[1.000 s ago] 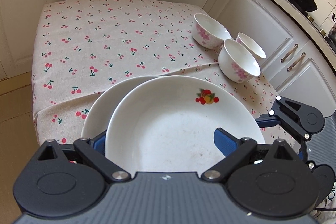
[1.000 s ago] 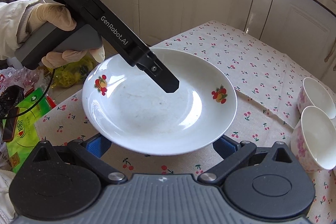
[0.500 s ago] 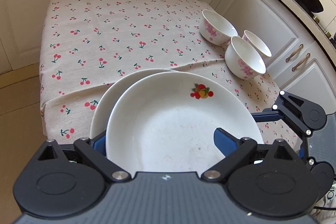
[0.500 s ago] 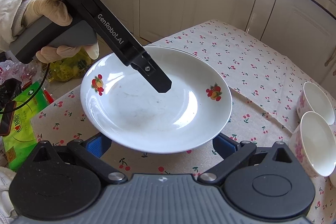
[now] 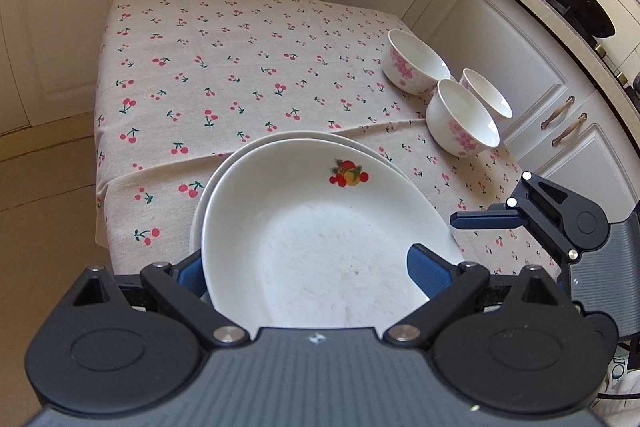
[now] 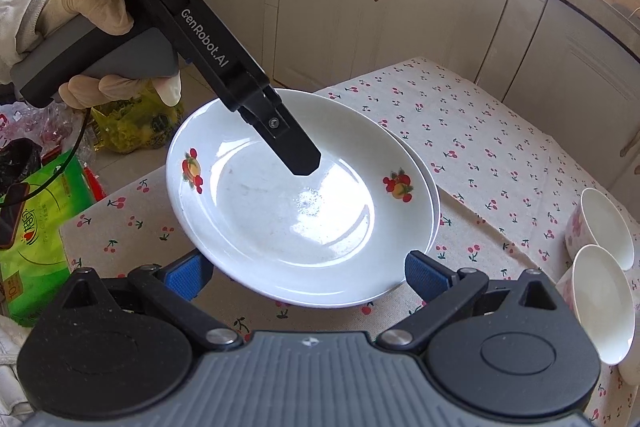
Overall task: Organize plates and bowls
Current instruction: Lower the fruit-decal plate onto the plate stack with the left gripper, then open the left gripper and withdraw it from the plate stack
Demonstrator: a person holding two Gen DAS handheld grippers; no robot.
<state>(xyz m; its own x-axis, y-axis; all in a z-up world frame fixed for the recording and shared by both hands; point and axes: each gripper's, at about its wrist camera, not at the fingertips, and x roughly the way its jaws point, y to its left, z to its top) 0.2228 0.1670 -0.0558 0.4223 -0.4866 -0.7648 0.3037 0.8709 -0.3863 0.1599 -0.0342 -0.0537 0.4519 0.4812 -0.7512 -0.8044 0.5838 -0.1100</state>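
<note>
A small table [image 5: 120, 211] stands in a kitchen corner, covered by a beige cloth [image 5: 240, 67] printed with red cherries. The cloth hangs over the near and left edges, and a crease runs across it from left to right. Lying directly on the cloth: a lower plate [image 5: 240, 153], white, near the front edge, with an upper plate [image 5: 320, 239] over it; and three bowls, white with pink flowers, grouped at the right side. The far bowl [image 5: 416, 67], near bowl [image 5: 464, 123] and small bowl [image 5: 486, 99] sit close together, well apart from the plates. The left and far parts of the cloth show only the print.
</note>
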